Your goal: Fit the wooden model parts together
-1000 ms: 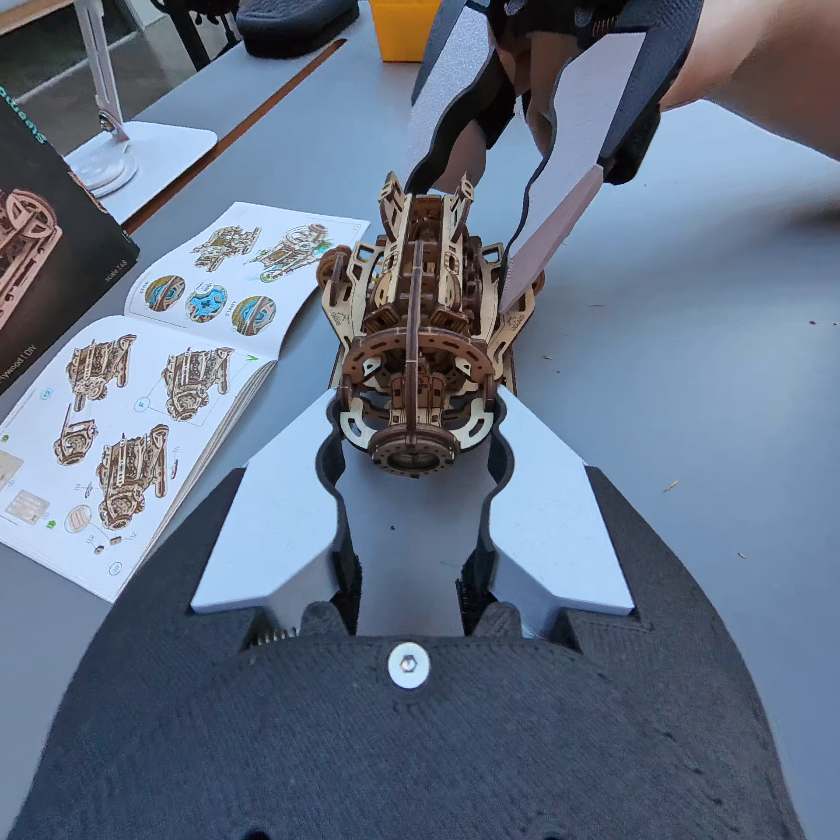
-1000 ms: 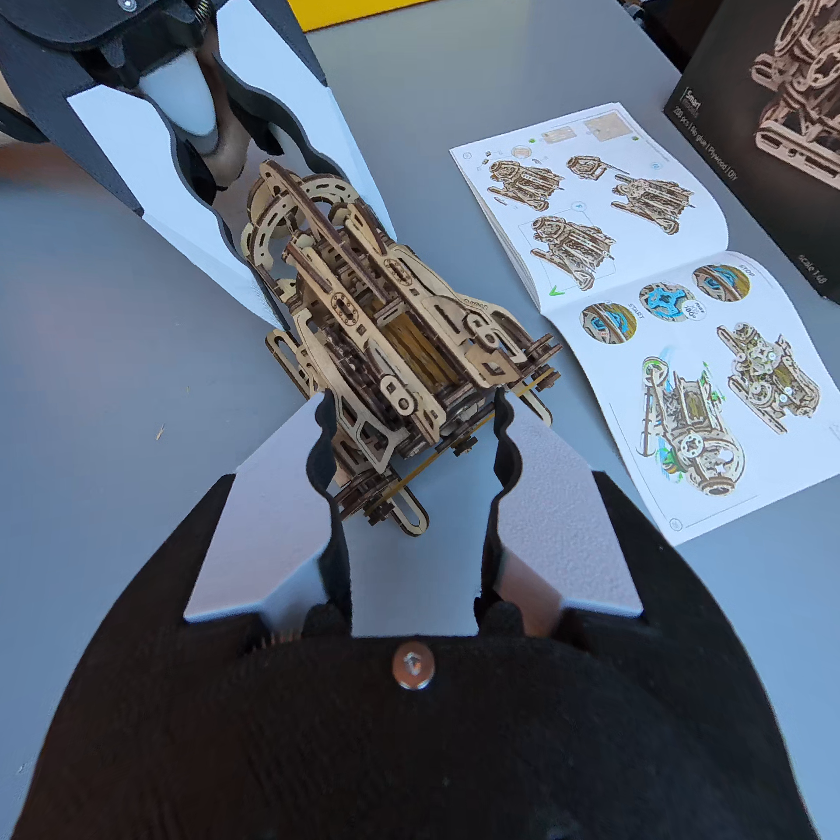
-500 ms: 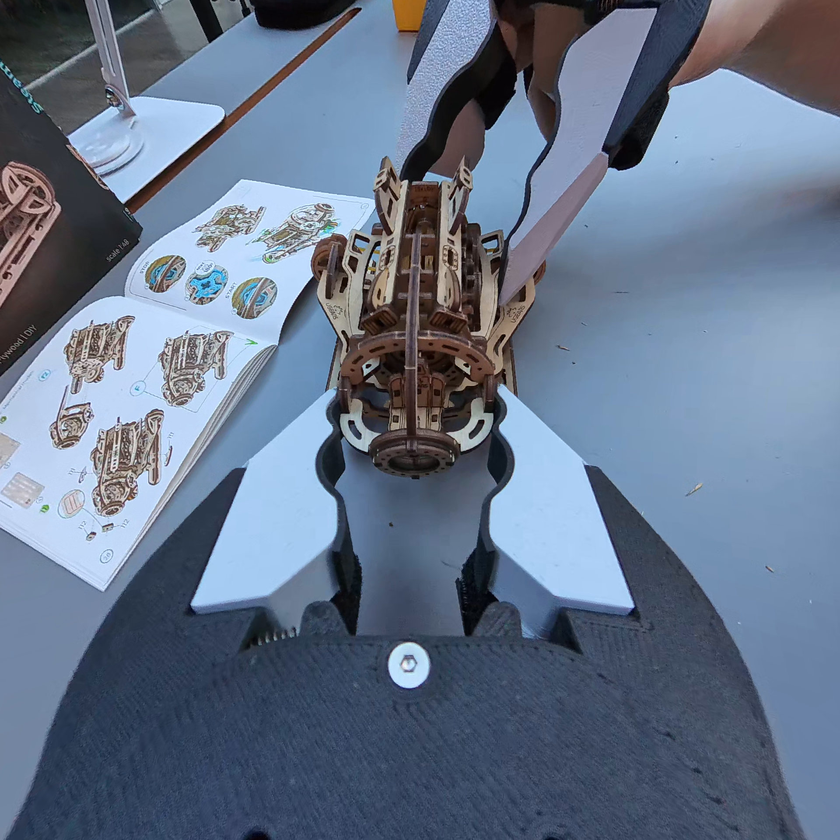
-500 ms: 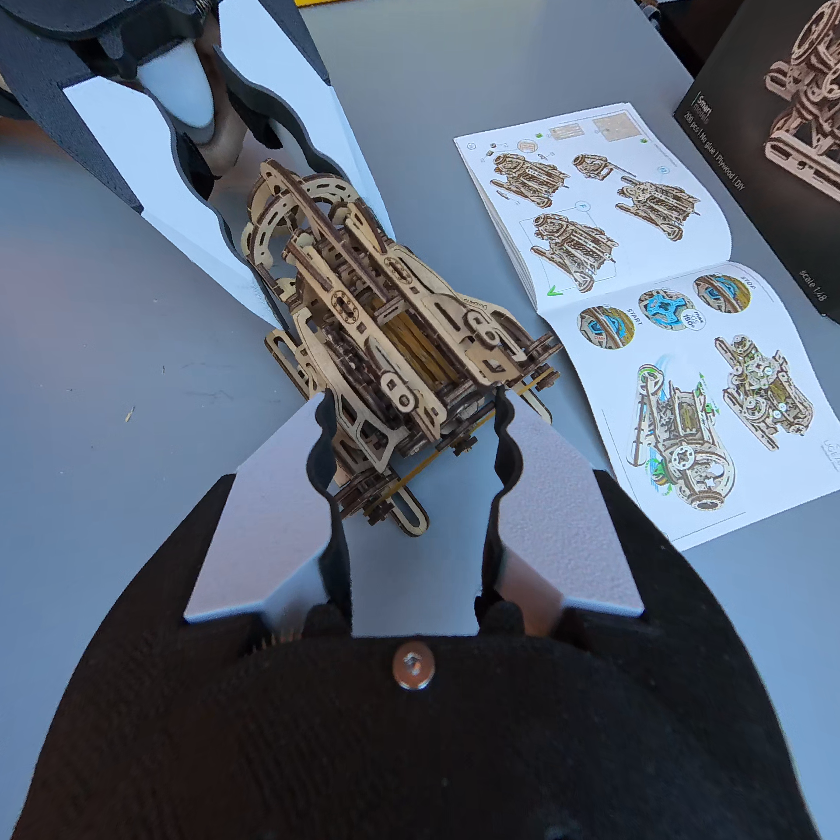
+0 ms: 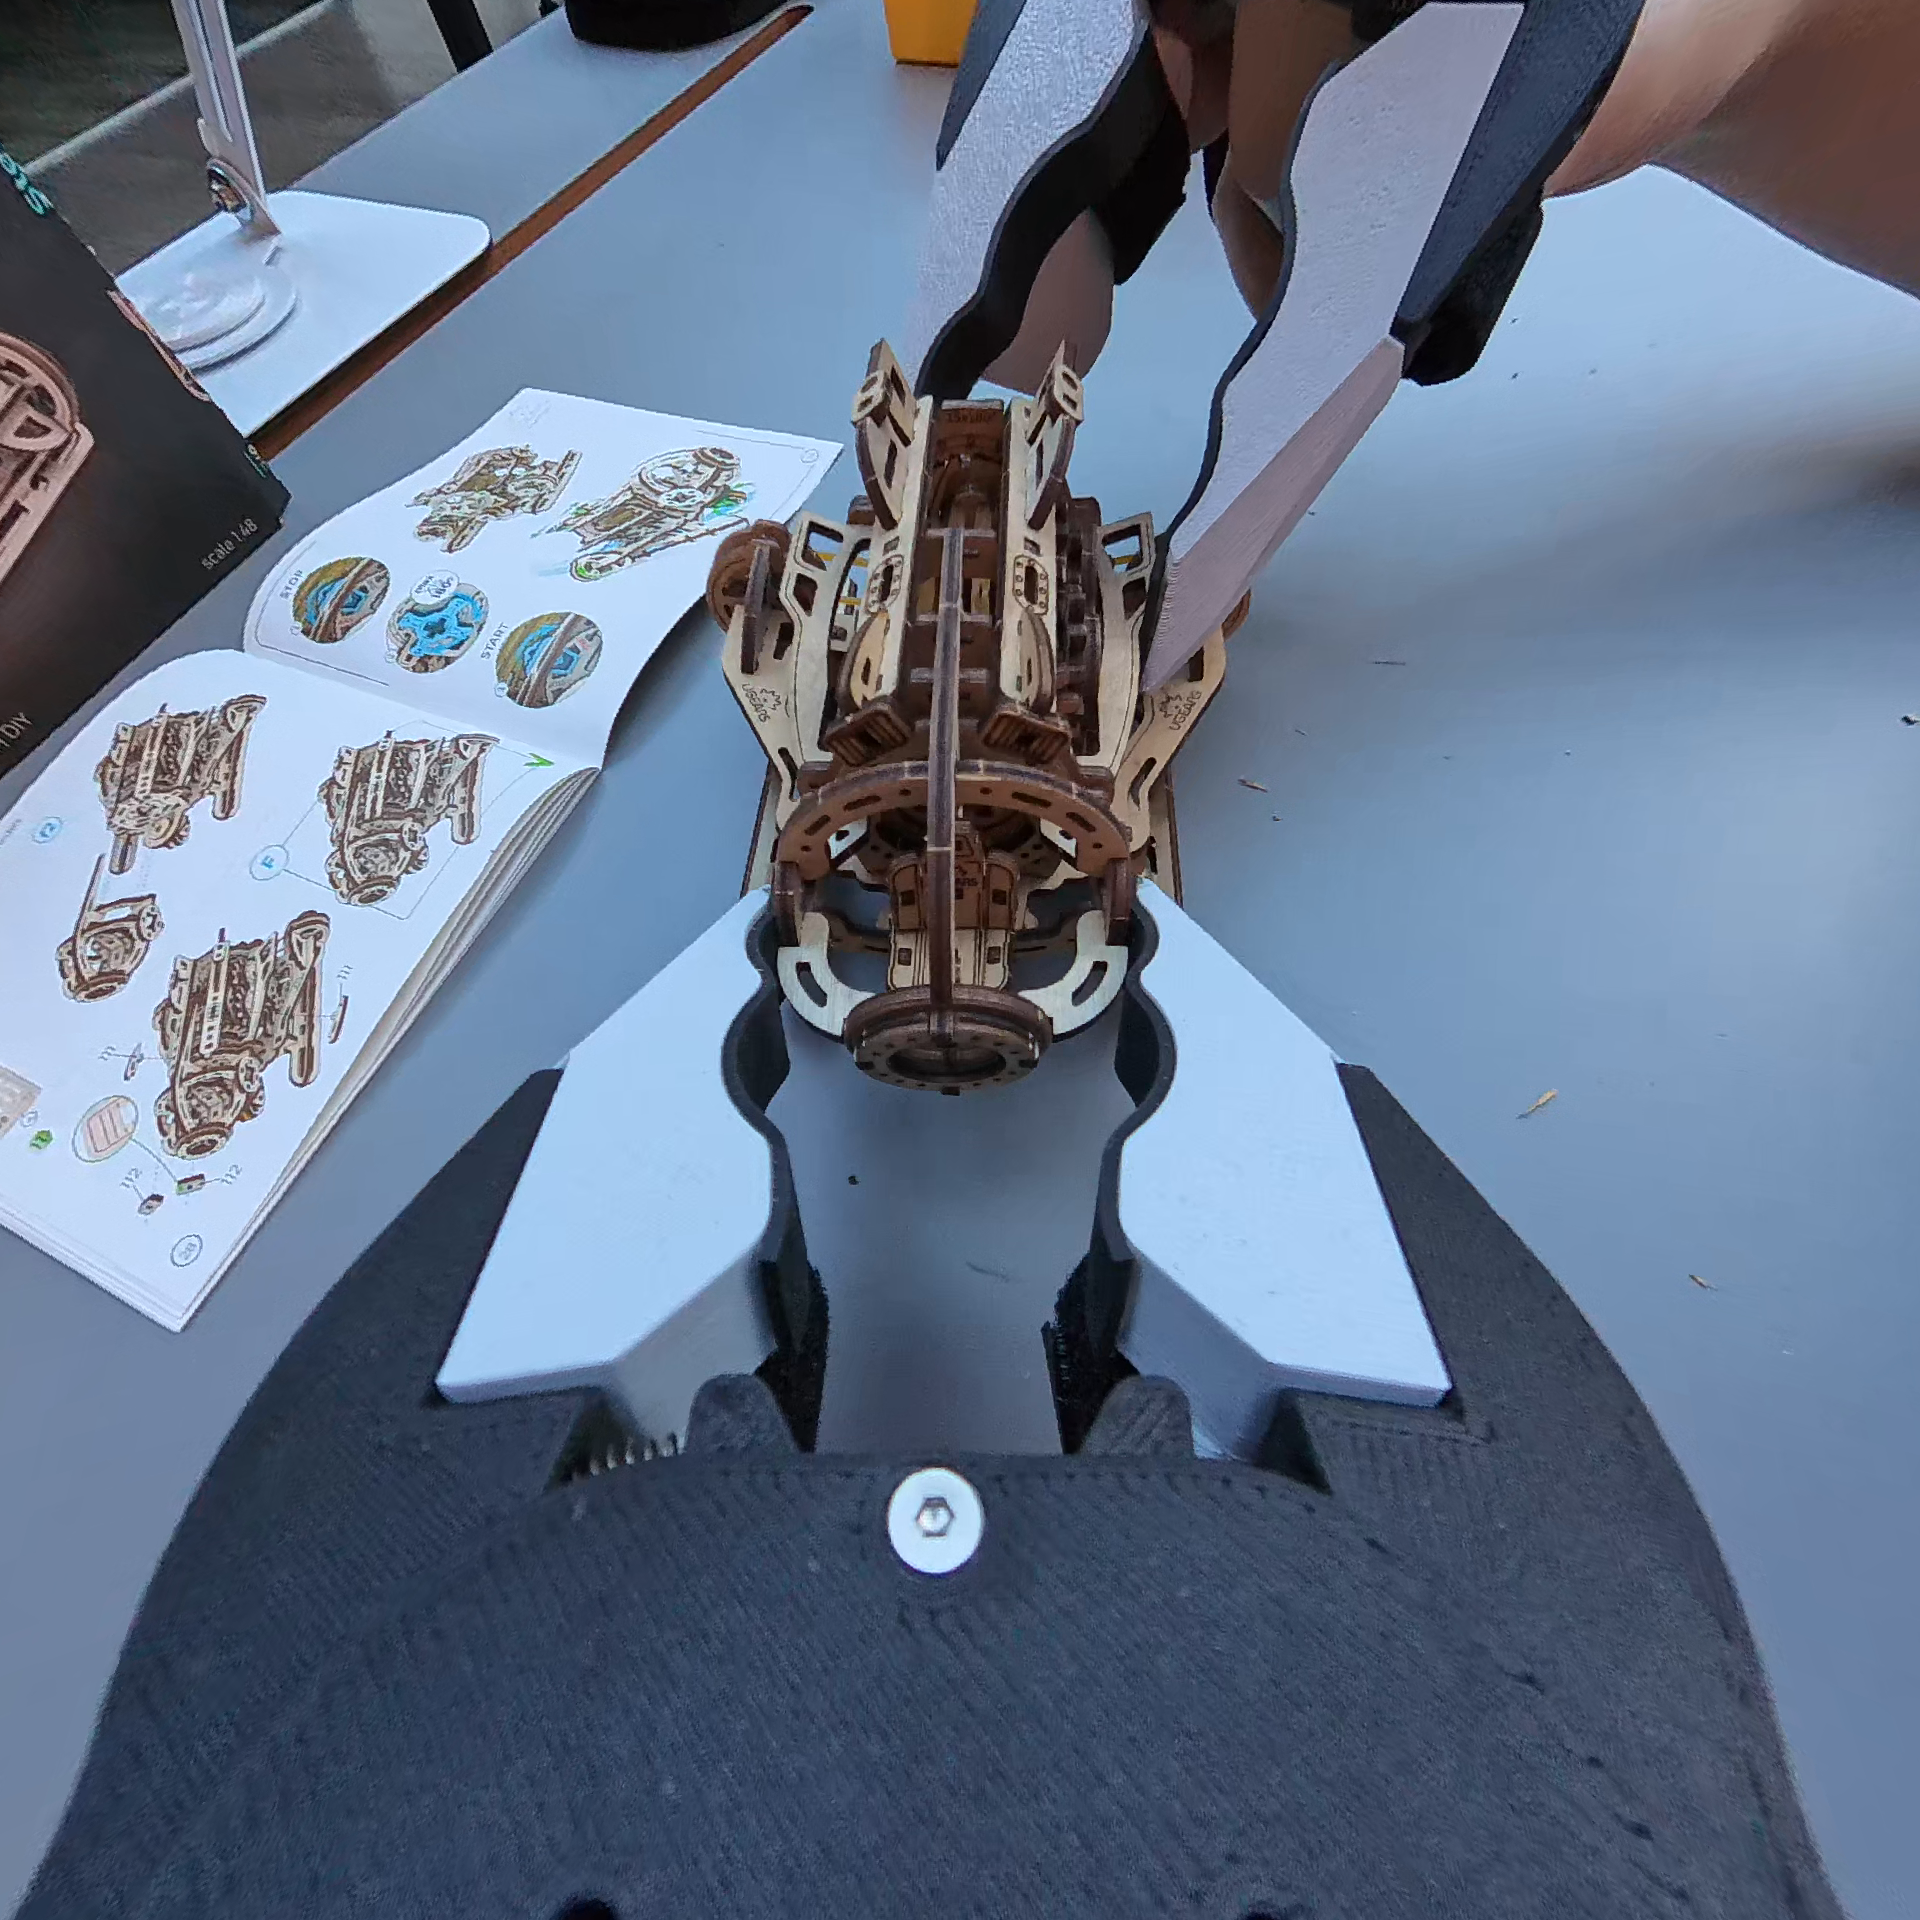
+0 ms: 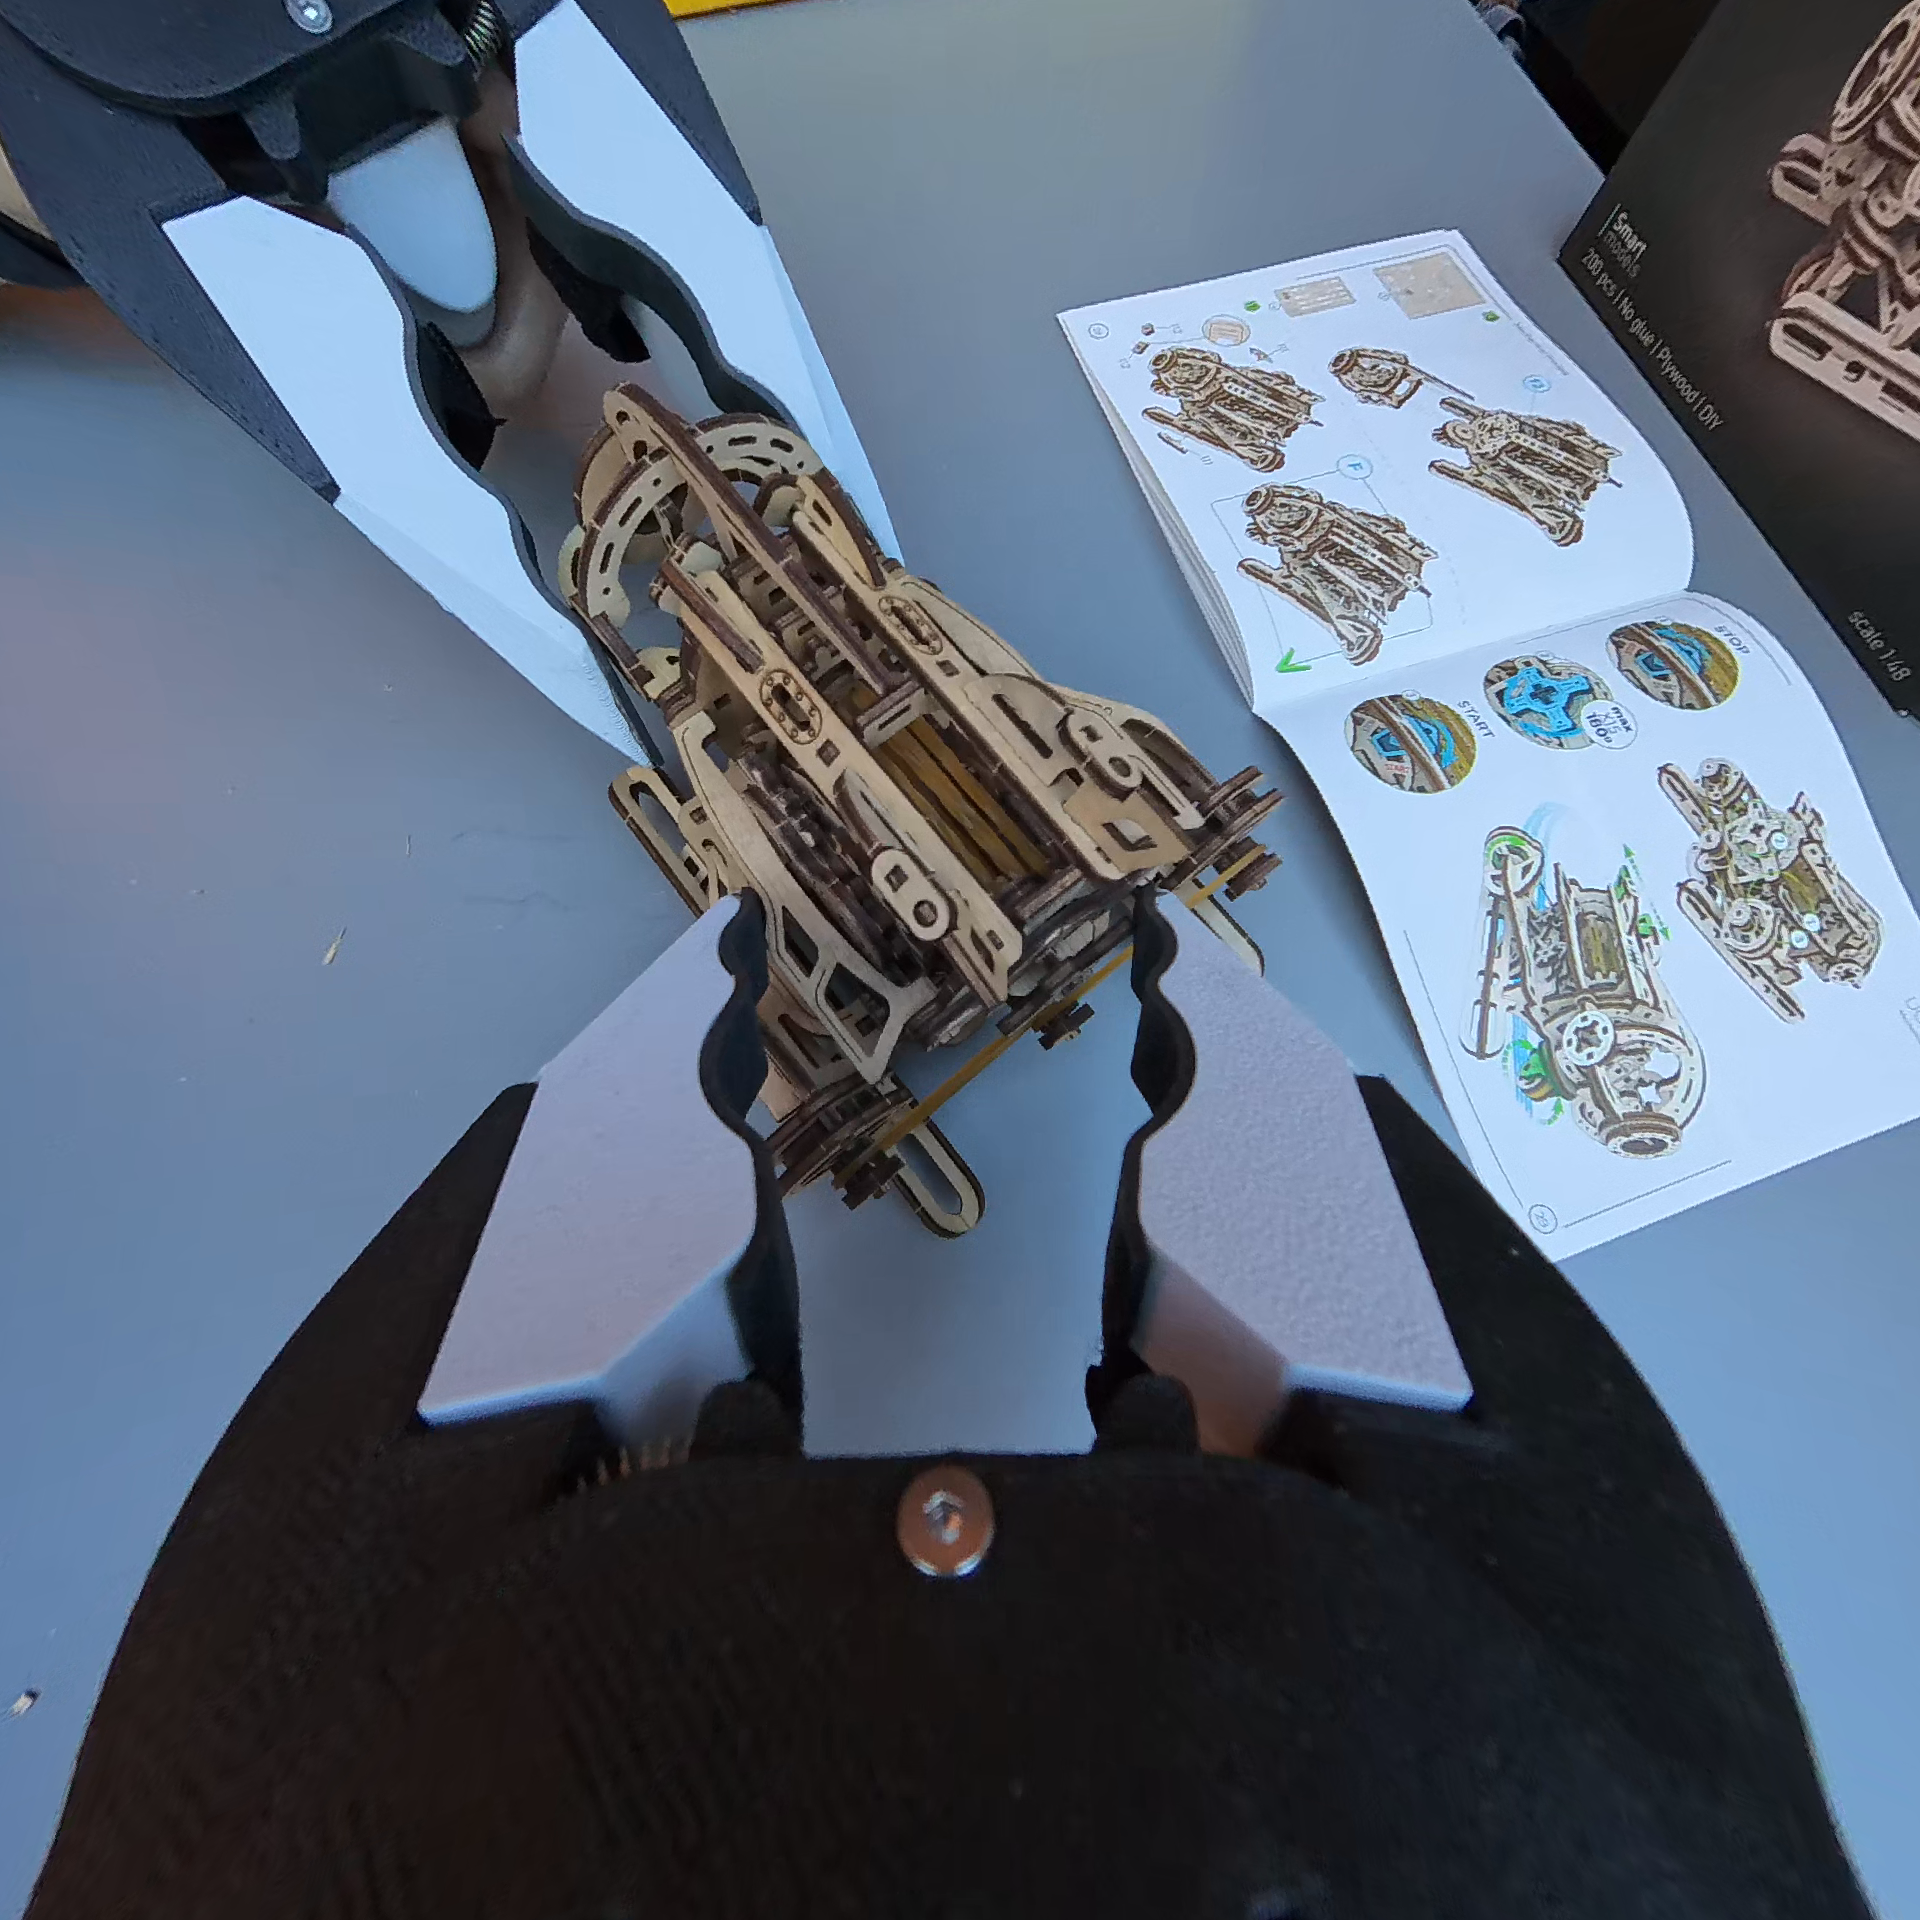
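The wooden model (image 5: 956, 727), a light and dark plywood mechanism with a round ring at one end, rests on the grey table (image 5: 1558, 935). My left gripper (image 5: 951, 925) is shut on its ring end, with a finger touching each side. My right gripper (image 6: 940, 914) is shut on the opposite end of the model (image 6: 894, 748), its fingers flanking the side plates. The right gripper also shows at the top of the left wrist view (image 5: 1049, 499). The left gripper shows at the top left of the right wrist view (image 6: 748, 623).
An open instruction booklet (image 5: 343, 810) lies beside the model; it also shows in the right wrist view (image 6: 1507, 727). A black box (image 6: 1787, 312) stands past it. A white stand base (image 5: 312, 249) and a yellow container (image 5: 935, 31) are at the back. A forearm (image 5: 1766, 94) is at the upper right.
Both grippers keep the same hold on the model. The booklet and stand base have drifted slightly up in the left wrist view, so the held model has shifted a little over the table.
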Available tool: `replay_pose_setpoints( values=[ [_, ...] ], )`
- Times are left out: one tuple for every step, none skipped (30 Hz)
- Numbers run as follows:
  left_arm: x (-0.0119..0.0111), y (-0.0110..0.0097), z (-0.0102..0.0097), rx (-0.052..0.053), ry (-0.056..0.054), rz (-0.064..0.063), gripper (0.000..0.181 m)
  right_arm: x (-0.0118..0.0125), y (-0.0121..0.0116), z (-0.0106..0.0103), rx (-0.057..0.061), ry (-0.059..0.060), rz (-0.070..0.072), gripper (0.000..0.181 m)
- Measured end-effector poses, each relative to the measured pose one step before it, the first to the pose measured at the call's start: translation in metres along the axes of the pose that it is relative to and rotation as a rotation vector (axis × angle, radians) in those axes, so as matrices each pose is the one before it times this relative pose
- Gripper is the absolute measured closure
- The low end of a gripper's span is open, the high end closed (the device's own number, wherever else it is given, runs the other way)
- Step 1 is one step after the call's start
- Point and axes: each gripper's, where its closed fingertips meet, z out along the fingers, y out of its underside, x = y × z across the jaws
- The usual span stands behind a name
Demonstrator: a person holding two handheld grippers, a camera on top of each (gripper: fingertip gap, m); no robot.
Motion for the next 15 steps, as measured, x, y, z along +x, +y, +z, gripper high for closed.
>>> replay_pose_setpoints(
  values=[
    [0.00001, 0.00038, 0.00002, -0.002, -0.0019, 0.0021, 0.12, -0.00014, 0.00002, 0.00008, 0.0017, 0.002, -0.0024, 0.111],
    [0.00002, 0.00013, 0.00012, 0.0003, -0.0003, -0.0007, 0.12, 0.0001, 0.00015, 0.00015, 0.0012, 0.002, -0.0017, 0.111],
    [-0.00007, -0.00015, 0.00033, 0.0035, 0.0008, -0.0028, 0.12, 0.00037, 0.00023, 0.00007, -0.0002, 0.0014, 0.0004, 0.111],
    [-0.00017, 0.00017, 0.00038, 0.0038, 0.0015, -0.0044, 0.12, 0.00032, 0.00004, 0.00017, -0.0003, 0.0008, 0.001, 0.111],
    [-0.00042, 0.00023, 0.00036, 0.0035, 0.0017, -0.0056, 0.12, 0.0004, 0.0001, 0.00028, -0.0007, 0.0012, 0.0003, 0.111],
    [-0.00034, 0.00019, 0.00028, 0.0031, 0.0017, -0.0069, 0.12, 0.00029, 0.00028, 0.00031, -0.0018, 0.0014, -0.0009, 0.11],
    [-0.00016, 0.00027, 0.00002, 0.0023, 0.0017, -0.006, 0.12, 0.00012, 0.00015, 0.00032, -0.0007, 0.0023, -0.0024, 0.11],
    [-0.0001, 0.00037, -0.00003, 0.0002, 0.0007, -0.0024, 0.12, -0.00023, -0.00008, 0.0004, 0.001, 0.0012, -0.0025, 0.11],
    [0.00001, 0.00027, -0.00022, 0.0007, -0.0008, -0.0004, 0.12, -0.00019, -0.00018, 0.00034, 0.0016, 0.0008, -0.0006, 0.11],
    [-0.00005, -0.00022, -0.00043, 0.0033, -0.0017, -0.0006, 0.12, -0.00024, -0.00011, 0.00033, 0.001, -0.0003, 0.0007, 0.11],
    [0.00025, -0.0001, -0.00033, 0.0024, -0.002, -0.0007, 0.12, -0.00015, -0.00022, 0.00021, 0.0021, -0.0008, 0.0006, 0.109],
    [0.00011, 0.0004, -0.00008, -0.0004, -0.0019, -0.0003, 0.12, -0.00016, -0.00039, -0.00001, 0.0032, -0.0005, 0.0004, 0.109],
    [0.00001, 0.00029, -0.00009, -0.0002, -0.0014, -0.0011, 0.12, -0.00018, -0.0004, 0.00002, 0.0031, -0.0015, 0.0016, 0.109],
    [0.00002, 0.00003, -0.00021, 0.0009, -0.0006, -0.0025, 0.12, -0.0003, -0.00017, 0.00003, 0.002, -0.0023, 0.0029, 0.109],
    [0.00003, -0.00003, -0.00009, 0.0008, 0.0, -0.002, 0.12, -0.00002, 0.00002, 0.00009, 0.0022, -0.001, 0.0017, 0.109]
  ],
)
